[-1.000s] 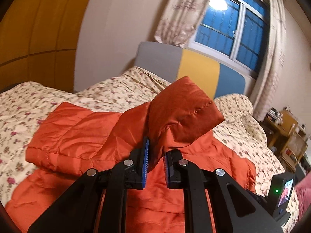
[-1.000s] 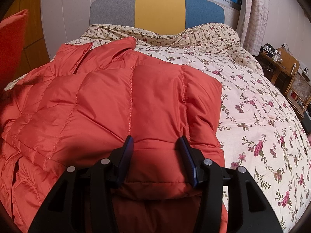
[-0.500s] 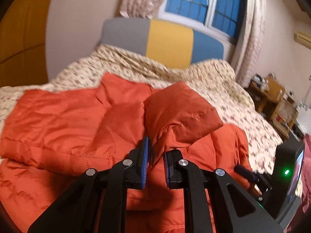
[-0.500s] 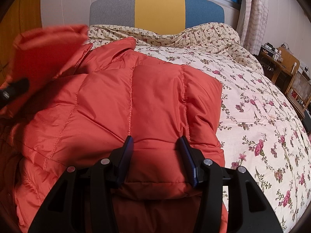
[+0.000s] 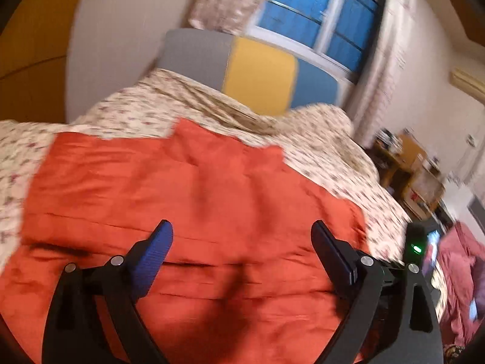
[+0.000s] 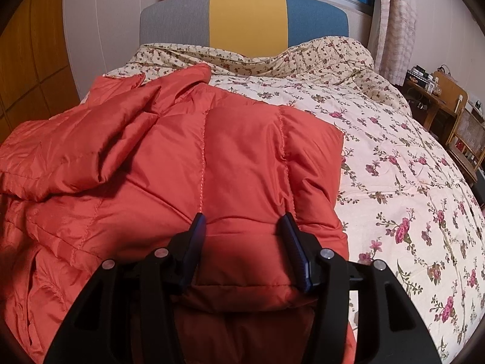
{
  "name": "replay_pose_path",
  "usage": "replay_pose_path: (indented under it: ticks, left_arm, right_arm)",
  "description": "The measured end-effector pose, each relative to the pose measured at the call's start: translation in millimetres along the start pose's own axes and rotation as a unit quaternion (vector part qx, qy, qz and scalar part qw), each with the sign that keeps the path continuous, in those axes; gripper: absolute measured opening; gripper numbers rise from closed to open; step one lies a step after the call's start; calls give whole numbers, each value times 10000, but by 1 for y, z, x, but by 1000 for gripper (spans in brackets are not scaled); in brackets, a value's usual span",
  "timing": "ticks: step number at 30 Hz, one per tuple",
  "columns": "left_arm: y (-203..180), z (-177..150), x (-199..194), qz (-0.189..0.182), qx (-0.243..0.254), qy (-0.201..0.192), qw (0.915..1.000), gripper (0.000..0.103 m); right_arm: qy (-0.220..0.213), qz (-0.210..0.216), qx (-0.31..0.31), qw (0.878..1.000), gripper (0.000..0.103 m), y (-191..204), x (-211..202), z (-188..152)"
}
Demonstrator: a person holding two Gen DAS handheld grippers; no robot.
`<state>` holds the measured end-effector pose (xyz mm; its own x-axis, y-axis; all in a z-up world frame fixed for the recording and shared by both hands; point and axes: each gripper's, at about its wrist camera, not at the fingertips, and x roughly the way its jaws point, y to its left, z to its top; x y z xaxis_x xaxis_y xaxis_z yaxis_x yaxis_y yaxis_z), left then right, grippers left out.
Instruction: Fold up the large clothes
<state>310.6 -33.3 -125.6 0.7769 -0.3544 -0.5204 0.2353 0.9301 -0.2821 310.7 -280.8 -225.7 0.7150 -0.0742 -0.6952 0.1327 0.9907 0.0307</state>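
Right wrist: unlabelled orange jacket.

My left wrist view: close above orange jacket, facing headboard, tilted, blurred. My right wrist view: low over jacket's folded edge, facing same headboard squarely. Both share jacket, floral bedcover, window, desk.

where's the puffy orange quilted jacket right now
In both wrist views the puffy orange quilted jacket lies on the floral bedspread, toward its left side, below the grey, yellow and blue headboard.
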Motion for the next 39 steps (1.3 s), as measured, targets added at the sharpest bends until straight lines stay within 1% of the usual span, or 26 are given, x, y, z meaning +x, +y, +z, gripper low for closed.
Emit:
replay_pose_path:
  ticks: [1, 2, 4, 7, 9, 11, 12, 14, 15, 18, 19, 20, 22, 24, 26, 28, 30, 32, 34, 35, 36, 37, 38, 39]
  left_arm:
    - [18, 4, -3, 235, -162, -51, 9996, 92]
    - [31, 7, -4, 417, -277, -63, 9987, 92]
    - [63, 14, -6, 896, -570, -39, 9943, 92]
    - [97, 22, -11, 1259, -878, -128, 9881, 92]
    - [117, 31, -9, 1536, -1039, -122, 9826, 92]
    - [127, 36, -2, 1605, -1070, -21, 9812, 90]
    - [129, 39, 5, 1634, -1012, 72, 9813, 87]
    - [131, 42, 18, 1663, -811, 242, 9824, 87]
    - [130, 43, 26, 1744, -662, 319, 9819, 83]
    - [131, 45, 46, 1838, -330, 510, 9811, 83]
    - [132, 44, 52, 1874, -249, 546, 9804, 83]
    - [136, 43, 57, 1877, -223, 574, 9803, 83]
    - [144, 38, 67, 1849, -205, 645, 9804, 83]
    - [152, 33, 74, 1772, -187, 650, 9818, 85]
    - [161, 28, 82, 1659, -253, 735, 9831, 86]
    - [166, 28, 88, 1644, -362, 835, 9822, 90]
    - [169, 27, 92, 1630, -416, 938, 9813, 91]
    - [168, 27, 90, 1649, -406, 960, 9808, 91]
    - [162, 28, 81, 1814, -347, 925, 9784, 91]
    - [156, 28, 68, 1962, -343, 783, 9768, 91]
    - [150, 28, 55, 2011, -417, 588, 9769, 91]
    - [146, 27, 46, 1969, -508, 450, 9781, 92]
    - [140, 27, 33, 1809, -646, 265, 9810, 93]
    - [136, 28, 26, 1663, -711, 160, 9834, 93]
  right_arm:
    - [-20, 41, -4, 10000, 59, 1, -2, 2]
    - [-81, 39, -28, 10000, 59, 2, -7, 4]
    - [-314, 152, -36, 9994, 59, 7, -23, 13]
    - [-762, 488, 16, 9959, 59, 24, -49, 38]
    - [-866, 767, -46, 9933, 59, 44, -56, 56]
    - [-794, 1004, -189, 9916, 59, 68, -50, 71]
    - [-677, 1085, -264, 9914, 59, 83, -41, 78]
    - [-424, 1151, -244, 9922, 58, 102, -20, 86]
    - [-351, 1153, -197, 9925, 58, 105, -13, 88]
    - [-43, 934, -12, 9956, 58, 107, 14, 81]
    - [39, 897, 48, 9960, 61, 105, 22, 78]
    - [142, 909, 126, 9957, 65, 101, 31, 74]
    - [294, 1067, 347, 9933, 65, 93, 47, 66]
    - [284, 1002, 311, 9941, 65, 92, 55, 63]
    - [209, 717, 41, 9972, 65, 102, 58, 59]
    - [170, 581, -43, 9982, 65, 105, 61, 57]
    - [164, 585, -28, 9981, 65, 104, 63, 55]
    - [174, 594, -21, 9981, 65, 104, 65, 54]
    - [163, 598, -13, 9981, 65, 101, 66, 55]
    - [155, 600, -4, 9981, 65, 101, 67, 55]
    - [151, 590, -13, 9981, 65, 102, 66, 54]
    - [142, 588, -14, 9982, 65, 102, 67, 53]
    - [139, 591, -11, 9982, 65, 102, 66, 54]
    - [133, 595, -7, 9981, 65, 102, 66, 54]
